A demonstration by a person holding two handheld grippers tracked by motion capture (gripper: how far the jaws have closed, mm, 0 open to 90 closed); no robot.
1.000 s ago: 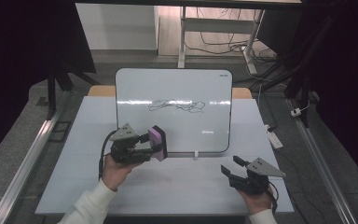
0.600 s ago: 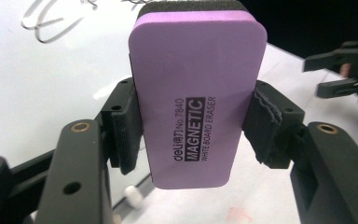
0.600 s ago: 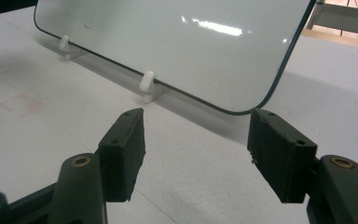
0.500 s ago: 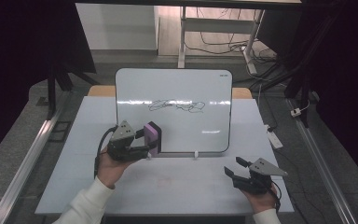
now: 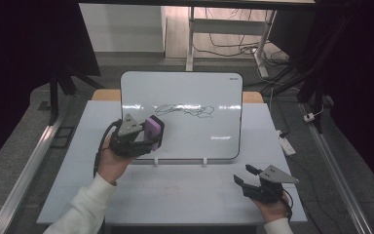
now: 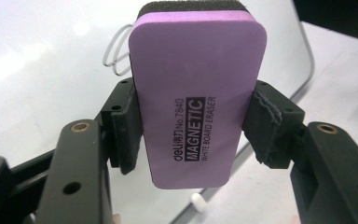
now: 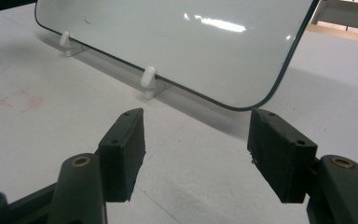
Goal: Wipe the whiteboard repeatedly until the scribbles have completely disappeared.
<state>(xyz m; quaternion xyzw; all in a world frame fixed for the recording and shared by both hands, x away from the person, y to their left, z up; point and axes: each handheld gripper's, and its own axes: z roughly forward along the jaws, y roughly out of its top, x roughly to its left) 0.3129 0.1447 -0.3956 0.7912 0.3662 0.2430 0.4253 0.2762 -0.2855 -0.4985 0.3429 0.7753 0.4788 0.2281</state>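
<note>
White tabletop [image 5: 185, 195] carries an upright whiteboard [image 5: 195, 97] on two small feet, against a dark room. Purple eraser [image 6: 198, 88], rounded corners, black felt face, printed "MAGNETIC", sits clamped across its width in the left tool [image 5: 139, 138], held at the board's lower left beside the black scribble [image 5: 185, 109]. Right tool [image 5: 248, 185] rests low on the tabletop, jaws wide, empty. Risk, as judged: a hard wipe could tip or slide the unbraced board; a tilted felt face would smear the scribble.
</note>
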